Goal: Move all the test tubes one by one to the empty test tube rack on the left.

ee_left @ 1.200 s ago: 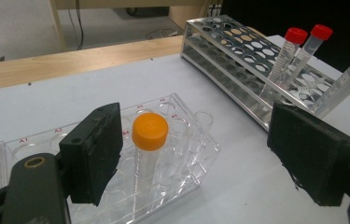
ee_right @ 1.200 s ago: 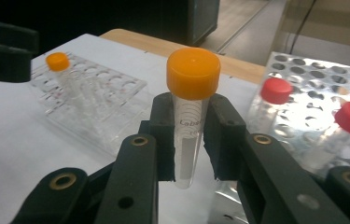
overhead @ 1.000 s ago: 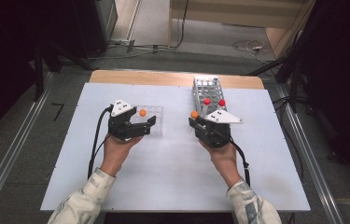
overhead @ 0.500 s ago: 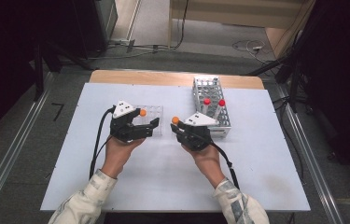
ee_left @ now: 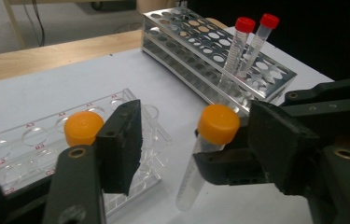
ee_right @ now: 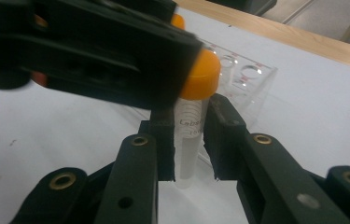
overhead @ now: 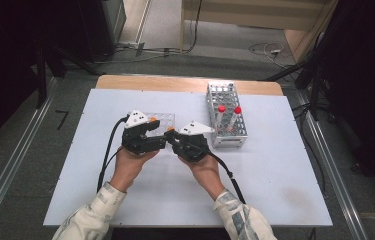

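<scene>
**Orange-capped tube between both grippers**

White surface with a wooden far edge (overhead: 185,82) is carrying a clear plastic well rack (overhead: 162,120) at centre and a metal wire tube rack (overhead: 225,115) to its right, where two red-capped clear tubes (ee_left: 249,44) are standing tilted.

You are gripping the clear plastic tube with the orange cap (ee_right: 191,116) in your right gripper (ee_right: 189,140); its fingers (ee_right: 163,144) are clenching the tube body just below the cap, holding it upright just above the surface beside the clear rack.

Your left gripper (ee_left: 191,140) is surrounding that same tube; its fingers (ee_left: 121,144) have just been closing, one on each side of the cap, not yet pressing it. A second orange cap (ee_left: 83,127) is sitting in the clear rack.
</scene>
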Demonstrator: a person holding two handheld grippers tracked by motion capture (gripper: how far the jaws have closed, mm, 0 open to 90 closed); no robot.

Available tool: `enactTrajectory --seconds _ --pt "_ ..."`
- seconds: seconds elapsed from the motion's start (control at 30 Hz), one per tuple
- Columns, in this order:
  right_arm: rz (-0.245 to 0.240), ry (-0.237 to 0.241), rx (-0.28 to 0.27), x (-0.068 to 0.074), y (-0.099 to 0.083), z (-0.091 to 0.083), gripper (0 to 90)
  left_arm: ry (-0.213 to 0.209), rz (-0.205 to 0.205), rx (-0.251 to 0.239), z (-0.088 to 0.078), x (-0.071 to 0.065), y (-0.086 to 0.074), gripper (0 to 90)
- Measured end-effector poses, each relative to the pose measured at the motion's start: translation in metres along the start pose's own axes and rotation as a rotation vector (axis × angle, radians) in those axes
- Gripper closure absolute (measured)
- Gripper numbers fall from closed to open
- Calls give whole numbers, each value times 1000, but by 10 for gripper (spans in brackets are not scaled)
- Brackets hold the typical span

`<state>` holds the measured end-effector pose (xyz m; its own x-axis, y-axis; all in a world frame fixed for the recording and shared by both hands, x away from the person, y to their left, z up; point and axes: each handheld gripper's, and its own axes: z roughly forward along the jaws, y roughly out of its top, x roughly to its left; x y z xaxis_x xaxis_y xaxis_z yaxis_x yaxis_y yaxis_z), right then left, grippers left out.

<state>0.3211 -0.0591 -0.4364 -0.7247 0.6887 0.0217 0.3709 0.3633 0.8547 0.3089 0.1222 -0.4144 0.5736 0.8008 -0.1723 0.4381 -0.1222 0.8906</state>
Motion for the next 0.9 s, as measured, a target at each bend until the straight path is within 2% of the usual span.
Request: enactTrajectory --seconds 0.2,0.33,0.47,0.53,0.67,0.77,0.9 --pt "-9 16 -7 8 4 3 716 -18 -1 8 -1 2 -1 588" --pt "-8 17 -9 9 5 3 716 -30 -3 4 -2 2 0 676" --pt "-10 16 -7 8 5 3 706 -29 -1 5 -2 2 0 693" --pt "-11 26 -6 8 5 3 599 -24 0 5 -2 2 0 698" --pt "-28 46 8 6 4 1 441 -15 -10 -10 -6 5 2 700" --pt "-46 44 11 4 3 -3 401 -2 -21 -15 -9 9 3 700" --pt "-30 35 -4 -3 1 -14 378 26 -21 -19 -14 13 6 701"
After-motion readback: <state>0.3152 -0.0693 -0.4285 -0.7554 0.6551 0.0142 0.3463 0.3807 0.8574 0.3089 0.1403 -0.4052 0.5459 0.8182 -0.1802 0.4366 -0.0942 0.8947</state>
